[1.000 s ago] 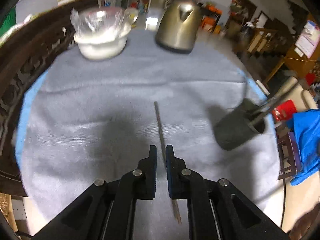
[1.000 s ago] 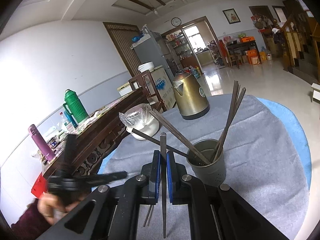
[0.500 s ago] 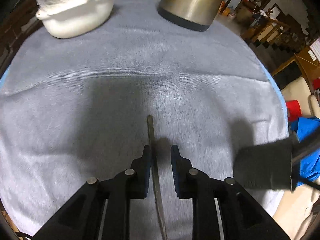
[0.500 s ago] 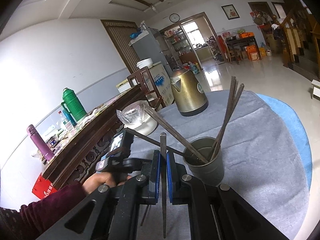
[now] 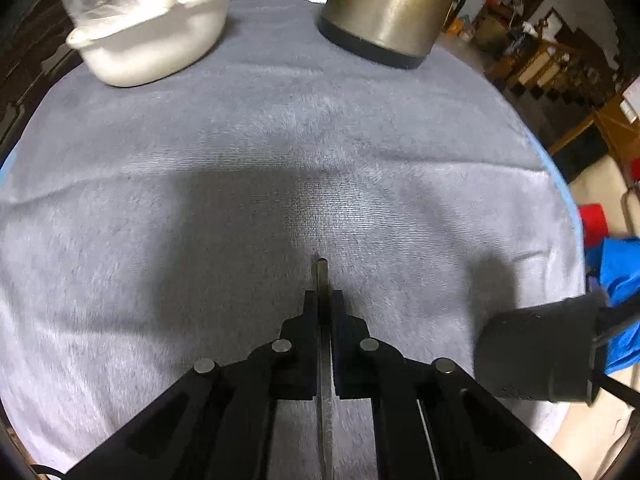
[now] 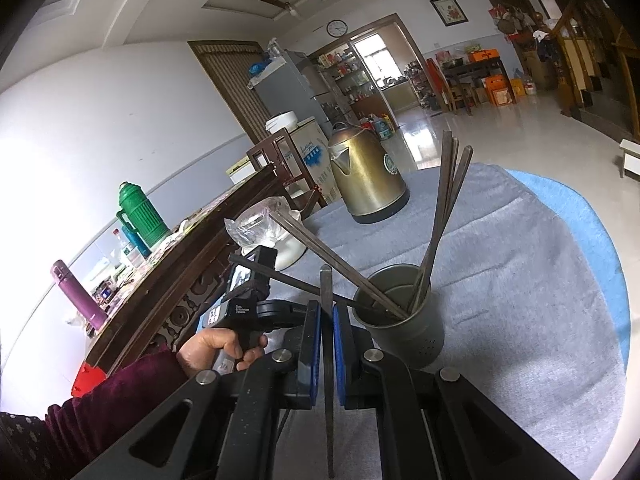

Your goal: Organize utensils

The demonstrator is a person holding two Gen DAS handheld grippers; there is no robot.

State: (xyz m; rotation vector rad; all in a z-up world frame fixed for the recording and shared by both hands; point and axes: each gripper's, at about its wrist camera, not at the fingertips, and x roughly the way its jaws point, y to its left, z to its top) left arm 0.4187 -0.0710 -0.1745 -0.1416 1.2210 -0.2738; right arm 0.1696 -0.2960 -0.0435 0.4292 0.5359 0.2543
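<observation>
My left gripper (image 5: 323, 300) is shut on a dark chopstick (image 5: 322, 276) that lies along the grey cloth, its tip just past the fingertips. My right gripper (image 6: 326, 314) is shut on another dark chopstick (image 6: 326, 284), held upright beside the grey metal utensil cup (image 6: 404, 320). Several chopsticks (image 6: 444, 216) stand in that cup. The cup also shows dark and blurred at the right edge of the left wrist view (image 5: 536, 352). The left hand-held gripper (image 6: 256, 300) shows to the left of the cup in the right wrist view.
A brass-coloured kettle (image 5: 392, 8) and a white bowl covered in plastic wrap (image 5: 152, 28) stand at the far side of the round table with its grey cloth (image 5: 280, 140). A dark wooden sideboard (image 6: 180, 264) runs along the left. A blue cloth (image 5: 620, 280) hangs off the right.
My left gripper has moved down and forward over the lying chopstick and closed on it. My right gripper has stayed shut on its chopstick beside the cup.
</observation>
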